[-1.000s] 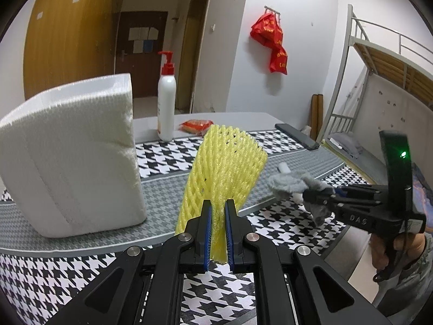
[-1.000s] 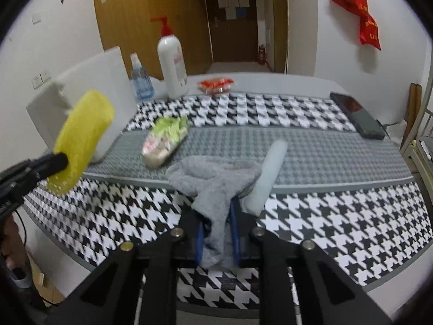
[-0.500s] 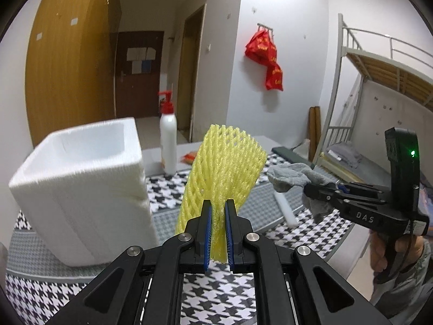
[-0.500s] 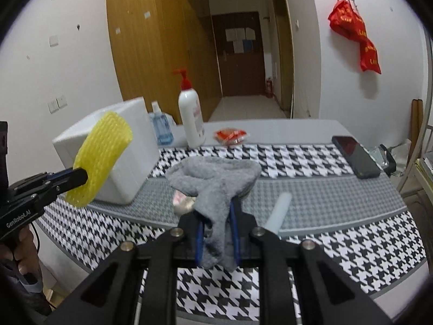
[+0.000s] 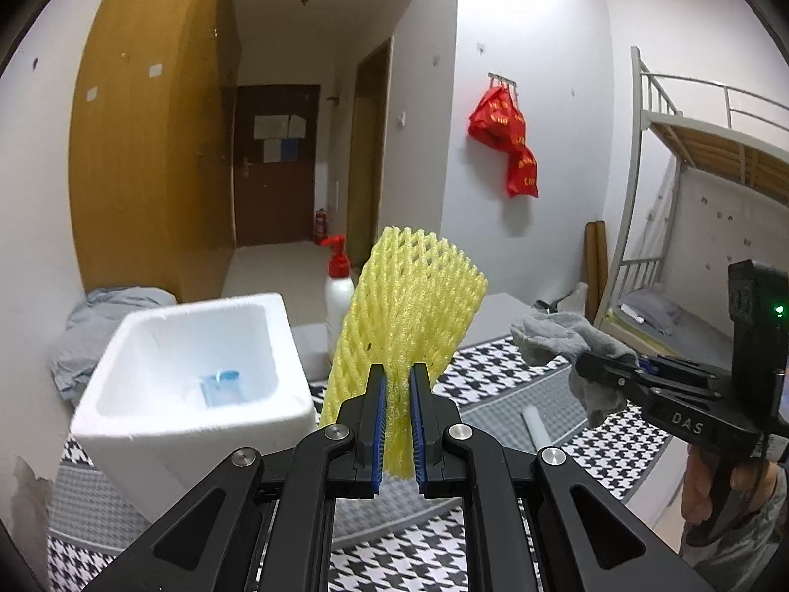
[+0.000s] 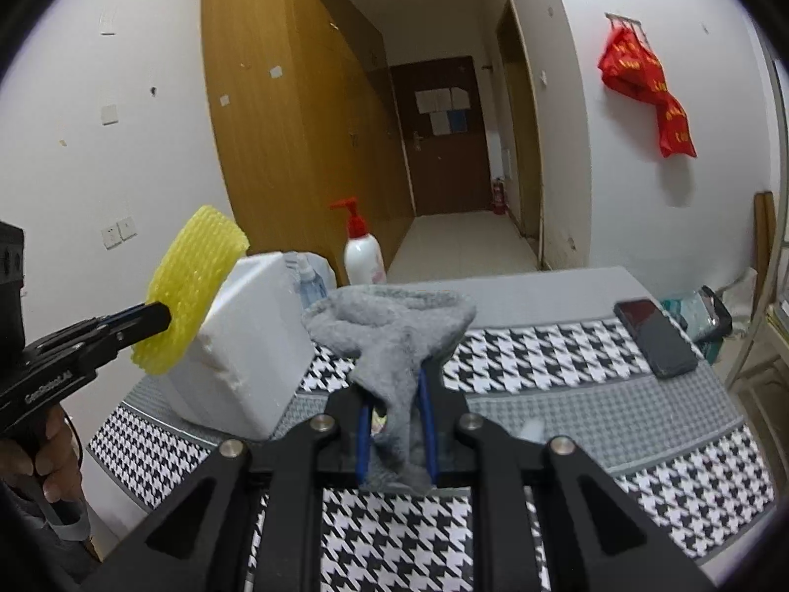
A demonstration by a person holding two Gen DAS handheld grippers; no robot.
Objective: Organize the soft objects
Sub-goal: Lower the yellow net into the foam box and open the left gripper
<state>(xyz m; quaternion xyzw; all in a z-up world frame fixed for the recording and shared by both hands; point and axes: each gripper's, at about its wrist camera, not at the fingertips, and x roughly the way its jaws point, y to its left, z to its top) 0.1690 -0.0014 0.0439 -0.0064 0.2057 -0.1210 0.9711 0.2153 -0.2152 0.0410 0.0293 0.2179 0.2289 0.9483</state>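
A person is holding two handheld tools above a worktop [image 6: 616, 409] covered in black-and-white houndstooth and grey cloth. The left tool [image 5: 396, 424] is pinching the lower end of a yellow foam net sleeve [image 5: 409, 315] between its blue-lined fingers, the jaws standing narrow, with the sleeve fanning upward above the worktop, beside a white foam box [image 5: 197, 370]. The right tool [image 6: 397, 439] is gripping a grey cloth [image 6: 394, 335] between its fingers, the fabric bunching above the jaws and hanging down between them, clear of the worktop. In the left wrist view, the open foam box is showing a small blue item [image 5: 219, 387] inside, while a white pump bottle with a red top [image 5: 339, 296] is standing behind it and a white tube [image 5: 535, 426] is lying on the grey stripe of the cloth. In the right wrist view, a dark phone [image 6: 656, 338] is lying near the far right edge of the worktop and a clear bottle [image 6: 308, 283] is standing behind the box. A red bag [image 6: 651, 93] is hanging on the white wall, and a hand [image 6: 44, 463] is grasping the left tool's handle at the frame's lower left.
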